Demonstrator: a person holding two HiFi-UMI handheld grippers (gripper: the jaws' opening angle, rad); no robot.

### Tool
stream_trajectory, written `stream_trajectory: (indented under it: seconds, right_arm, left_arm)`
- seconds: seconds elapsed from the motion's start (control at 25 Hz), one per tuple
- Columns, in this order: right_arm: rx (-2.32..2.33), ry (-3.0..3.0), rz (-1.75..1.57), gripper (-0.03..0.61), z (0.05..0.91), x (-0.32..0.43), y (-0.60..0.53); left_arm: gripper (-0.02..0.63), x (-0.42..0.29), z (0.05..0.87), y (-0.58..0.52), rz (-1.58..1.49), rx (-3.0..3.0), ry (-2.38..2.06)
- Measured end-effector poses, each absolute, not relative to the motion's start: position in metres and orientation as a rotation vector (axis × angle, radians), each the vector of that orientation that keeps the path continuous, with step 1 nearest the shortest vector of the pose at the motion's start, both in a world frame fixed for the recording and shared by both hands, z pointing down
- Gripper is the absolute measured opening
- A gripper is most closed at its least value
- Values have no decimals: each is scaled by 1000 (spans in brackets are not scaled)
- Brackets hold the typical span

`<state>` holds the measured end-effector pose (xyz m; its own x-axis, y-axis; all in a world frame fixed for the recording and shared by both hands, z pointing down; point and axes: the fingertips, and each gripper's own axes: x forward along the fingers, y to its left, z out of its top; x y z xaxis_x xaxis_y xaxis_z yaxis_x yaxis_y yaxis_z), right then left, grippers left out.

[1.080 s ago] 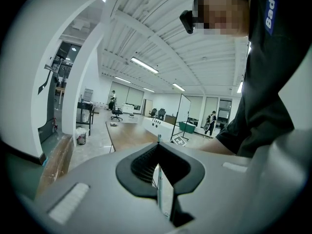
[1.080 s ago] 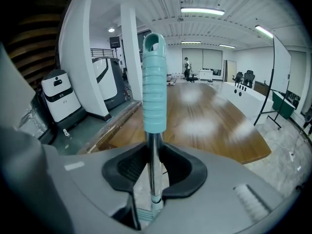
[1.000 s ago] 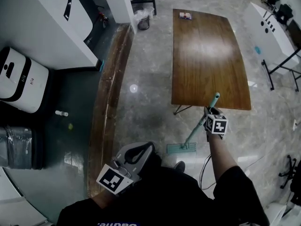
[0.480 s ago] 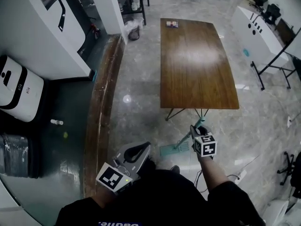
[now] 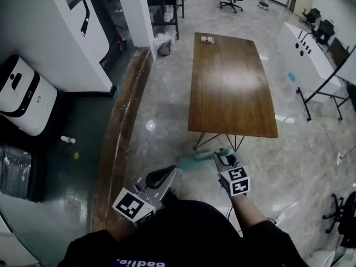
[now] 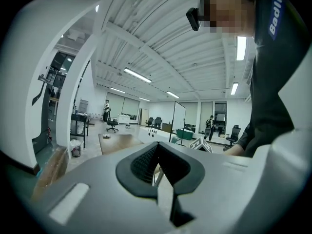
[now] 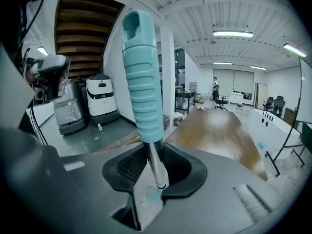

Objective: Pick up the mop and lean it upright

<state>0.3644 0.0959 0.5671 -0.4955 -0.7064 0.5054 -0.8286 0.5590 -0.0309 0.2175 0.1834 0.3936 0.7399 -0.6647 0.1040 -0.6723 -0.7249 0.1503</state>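
Lower centre, near one desk (image 5: 231, 88), two tools: right tool (image 7: 153, 167) pinches the single mop (image 7: 141, 82) pole; left tool (image 6: 156, 152) pressed together

Mop grip (image 7: 141, 77) looked ribbed, matt teal plastic, mop shaft (image 7: 157, 173) smooth bright metal; table (image 5: 231, 88) was brown wood with a soft sheen, floor (image 5: 161, 115) glossy veined stone, right gripper (image 7: 155, 162) shell matt grey plastic with dark textured pads (image 7: 127, 167).

One mop (image 7: 141, 77); two grippers, the left gripper (image 5: 166, 174) and right gripper (image 5: 222, 159); one wooden table (image 5: 231, 88). Left of the table, one white machine (image 5: 19, 96); on the table, one small box (image 5: 207, 40).
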Motion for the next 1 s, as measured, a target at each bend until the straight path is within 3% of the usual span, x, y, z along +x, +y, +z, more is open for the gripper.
stream_trajectory:
  seconds: [0.32,1.0]
  right_arm:
    - [1154,-2549,214,106,493,327,96]
    - [835,-2753,216,106,447,251,158]
  left_arm:
    - [20,211,375,208,4,2754,-1205]
    - [18,180,401,229,36,2617,-1365]
